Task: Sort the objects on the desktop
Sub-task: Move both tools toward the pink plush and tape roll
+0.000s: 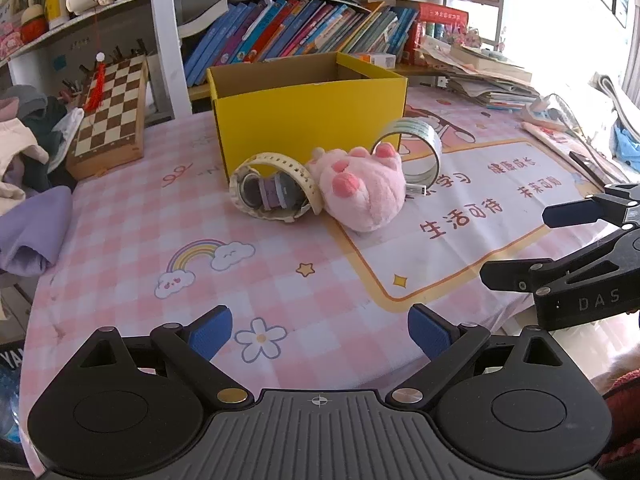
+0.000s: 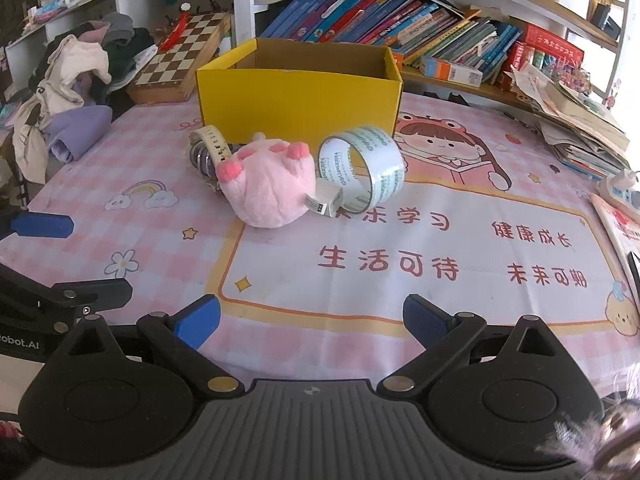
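Our left gripper (image 1: 320,330) hangs low over the tablecloth (image 1: 132,240), jaws spread wide, holding nothing. Our right gripper (image 2: 312,320) likewise gapes wide and empty. Beyond them, in a tight cluster: a pink plush paw (image 2: 266,184) lying on its side, a cream-strapped watch (image 1: 272,188) touching its left flank and partly hidden behind it in the right view, a clear tape roll (image 2: 362,168) standing on edge at its right. Just behind stands the open yellow box (image 1: 308,120); we cannot see its floor. Books (image 2: 360,16) line the shelf.
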